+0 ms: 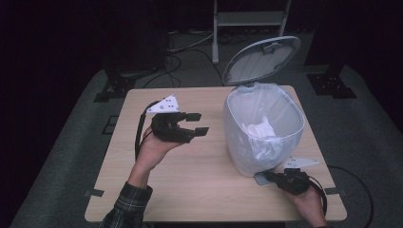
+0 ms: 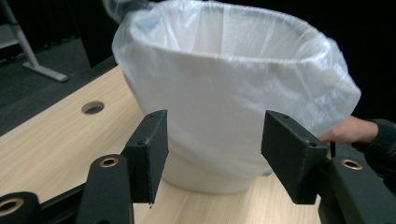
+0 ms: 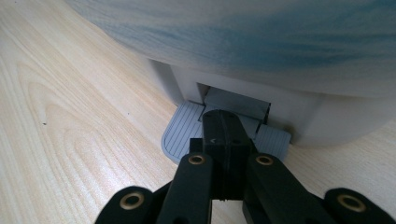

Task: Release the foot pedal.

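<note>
A dark room surrounds your pale wooden table, and the white pedal bin stands on its right half, lined with a clear bag, crumpled white paper inside, its lid tipped up behind the rim. Your right gripper sits at the foot of the bin on the side nearest you, jaws clenched together with nothing between them, their tips resting on the ribbed grey pedal that juts from the base. That pedal lies directly under those tips, so the lid likely depends on your keeping the press straight down. Your left gripper hangs left of the bin, apart from it, jaws spread and holding nothing, pointed at the bin's wall. The left one is the freer to bring anything over the rim.
</note>
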`<state>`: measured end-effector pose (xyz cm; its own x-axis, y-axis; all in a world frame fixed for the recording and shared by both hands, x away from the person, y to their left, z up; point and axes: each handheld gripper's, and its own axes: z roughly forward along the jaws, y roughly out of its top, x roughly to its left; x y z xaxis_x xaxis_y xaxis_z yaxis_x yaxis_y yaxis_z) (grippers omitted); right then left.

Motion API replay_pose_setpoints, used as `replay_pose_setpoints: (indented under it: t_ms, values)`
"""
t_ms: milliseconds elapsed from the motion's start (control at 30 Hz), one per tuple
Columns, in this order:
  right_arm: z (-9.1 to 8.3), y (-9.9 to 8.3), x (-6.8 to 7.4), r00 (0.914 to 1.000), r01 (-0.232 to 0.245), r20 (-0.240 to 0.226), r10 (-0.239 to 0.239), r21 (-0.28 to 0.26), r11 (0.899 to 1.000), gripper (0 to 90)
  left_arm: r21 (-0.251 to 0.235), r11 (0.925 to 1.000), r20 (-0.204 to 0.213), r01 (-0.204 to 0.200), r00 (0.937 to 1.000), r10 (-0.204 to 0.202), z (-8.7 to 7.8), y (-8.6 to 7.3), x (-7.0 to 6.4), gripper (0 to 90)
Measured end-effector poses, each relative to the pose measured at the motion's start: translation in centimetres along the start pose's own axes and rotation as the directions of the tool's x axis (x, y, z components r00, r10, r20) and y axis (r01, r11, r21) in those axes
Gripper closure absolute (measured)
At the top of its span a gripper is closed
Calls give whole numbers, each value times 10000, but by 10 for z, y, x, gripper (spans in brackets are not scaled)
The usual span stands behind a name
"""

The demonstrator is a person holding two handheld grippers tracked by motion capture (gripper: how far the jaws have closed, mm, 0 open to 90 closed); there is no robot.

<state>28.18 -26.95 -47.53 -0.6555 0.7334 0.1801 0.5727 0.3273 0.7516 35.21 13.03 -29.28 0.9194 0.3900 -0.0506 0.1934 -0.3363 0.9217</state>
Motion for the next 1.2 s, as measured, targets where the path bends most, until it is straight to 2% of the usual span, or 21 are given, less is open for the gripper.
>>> replay_pose_setpoints:
  t_ms: [500, 800, 1067, 1200]
  values:
    - [-1, 1, 1, 10000, 49, 39, -50, 60, 10000, 900, 382, 9985, -648, 383, 9973, -357, -12, -42, -2, 287]
    - [-2, 3, 3, 9995, 246, 182, -248, 104, 9996, 899, 627, 9958, -807, 672, 9948, -621, -16, -67, -4, 251]
    - [-5, 4, 6, 9988, 395, 278, -399, 133, 9991, 897, 722, 9944, -932, 773, 9931, -705, -16, -79, -7, 207]
    - [-6, 4, 8, 9988, 435, 205, -438, 127, 9990, 841, 723, 9943, -1017, 785, 9923, -710, -16, -85, -8, 185]
